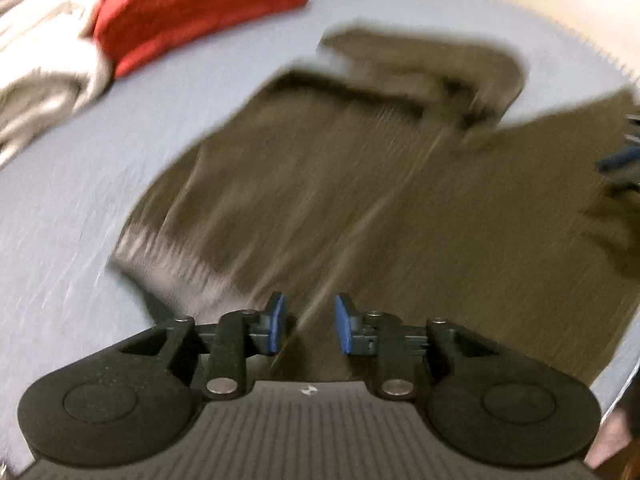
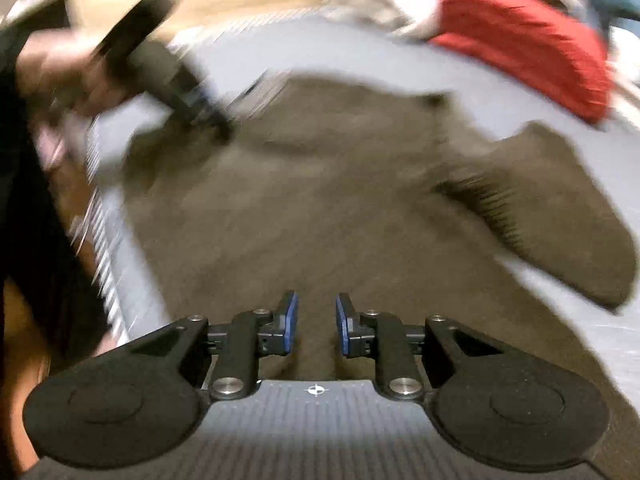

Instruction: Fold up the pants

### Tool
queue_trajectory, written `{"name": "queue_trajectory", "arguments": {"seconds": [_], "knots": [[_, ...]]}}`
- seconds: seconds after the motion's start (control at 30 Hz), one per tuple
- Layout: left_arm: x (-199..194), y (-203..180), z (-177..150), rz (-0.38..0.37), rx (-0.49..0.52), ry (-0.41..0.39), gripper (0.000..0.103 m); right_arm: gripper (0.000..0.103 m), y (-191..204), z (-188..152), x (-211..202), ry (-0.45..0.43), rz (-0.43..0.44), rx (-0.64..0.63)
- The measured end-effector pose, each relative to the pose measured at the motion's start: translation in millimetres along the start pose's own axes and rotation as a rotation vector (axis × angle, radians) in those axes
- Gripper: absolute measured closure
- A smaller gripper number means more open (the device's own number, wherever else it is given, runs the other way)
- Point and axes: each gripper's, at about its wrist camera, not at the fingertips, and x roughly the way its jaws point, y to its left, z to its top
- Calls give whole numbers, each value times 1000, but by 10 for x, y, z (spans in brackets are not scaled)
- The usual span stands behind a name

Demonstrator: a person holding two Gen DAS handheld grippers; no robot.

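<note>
Olive-brown pants (image 1: pixel 340 184) lie spread on a light blue-grey surface (image 1: pixel 80 184), with one end folded over at the far side. Both views are motion-blurred. My left gripper (image 1: pixel 310 326) is open and empty, hovering just above the pants near their near edge. My right gripper (image 2: pixel 316 326) is open and empty, also above the pants (image 2: pixel 320 208). The left gripper shows in the right wrist view (image 2: pixel 218 118) as a dark blurred tool at the pants' far left edge. The right gripper's blue tips show faintly at the right edge of the left wrist view (image 1: pixel 618 158).
A folded red garment (image 1: pixel 200 4) and pale crumpled laundry (image 1: pixel 44 68) lie at the far left of the surface. The red garment also shows in the right wrist view (image 2: pixel 532 44). The surface's edge (image 2: pixel 108 240) runs down the left of the right wrist view.
</note>
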Motion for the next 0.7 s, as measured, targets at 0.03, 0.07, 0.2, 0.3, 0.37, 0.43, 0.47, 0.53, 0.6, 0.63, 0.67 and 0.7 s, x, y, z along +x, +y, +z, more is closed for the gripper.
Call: {"name": "queue_trajectory", "arguments": {"seconds": [0.03, 0.07, 0.2, 0.3, 0.37, 0.43, 0.47, 0.53, 0.6, 0.63, 0.67, 0.7], "knots": [[-5, -33, 63, -14, -15, -24, 72, 80, -134, 38, -55, -45, -37, 49], [14, -78, 132, -19, -30, -42, 72, 79, -318, 85, -131, -99, -89, 114], [165, -270, 408, -9, -38, -72, 72, 71, -1025, 153, -324, -271, -277, 429], [172, -462, 562, -24, -53, -110, 72, 70, -1490, 126, -357, -344, -431, 603], [202, -549, 638, -35, -65, -121, 72, 63, -1742, 83, -305, -356, -499, 682], [247, -631, 747, -44, -77, -130, 72, 54, -1987, 36, -191, -336, -510, 735], [272, -644, 795, -47, -81, -129, 72, 52, -2062, 36, -87, -314, -520, 744], [316, -676, 878, -46, -92, -131, 72, 50, -2183, 54, 116, -266, -567, 750], [346, -695, 932, -48, -102, -126, 72, 49, -2228, 89, 332, -223, -594, 766], [354, -698, 949, -48, -106, -125, 72, 49, -2268, 95, 418, -205, -602, 772], [352, -690, 947, -48, -108, -125, 71, 49, -2306, 93, 499, -187, -615, 773], [357, -689, 954, -49, -108, -126, 71, 49, -2317, 146, 603, -175, -619, 771]]}}
